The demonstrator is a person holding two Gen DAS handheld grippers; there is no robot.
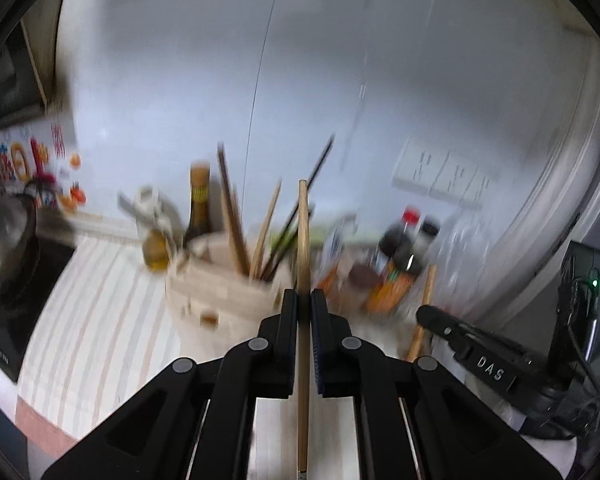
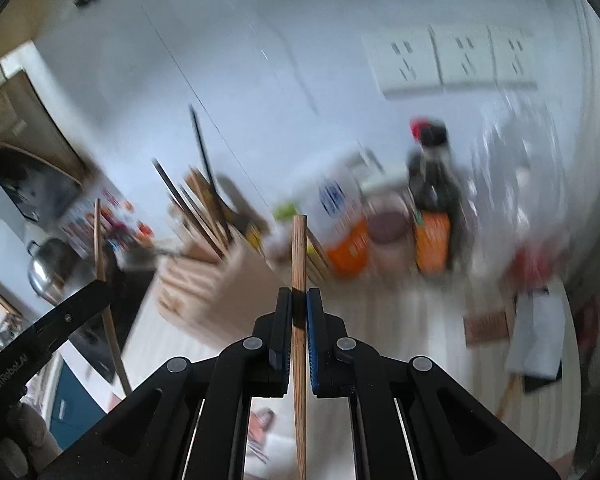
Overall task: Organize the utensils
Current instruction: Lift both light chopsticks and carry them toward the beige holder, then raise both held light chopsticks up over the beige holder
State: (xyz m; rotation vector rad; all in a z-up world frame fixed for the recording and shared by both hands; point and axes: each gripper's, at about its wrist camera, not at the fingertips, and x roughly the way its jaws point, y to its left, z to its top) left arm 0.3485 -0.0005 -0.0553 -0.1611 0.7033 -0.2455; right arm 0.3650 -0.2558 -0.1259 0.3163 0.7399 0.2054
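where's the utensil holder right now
In the left wrist view the utensil holder stands left of centre on the striped counter, just beyond the left tool.

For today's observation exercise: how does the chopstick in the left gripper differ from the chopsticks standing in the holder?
The held chopstick is clamped alone in the left gripper; the holder chopsticks stand loose, bunched in the wooden holder. It sits straight along the fingers; they lean apart. It is pale; some of them are dark. All are slender sticks.

left claw (image 1: 304, 300) and right claw (image 2: 299, 300) each clamped on a chopstick (image 1: 303, 240).
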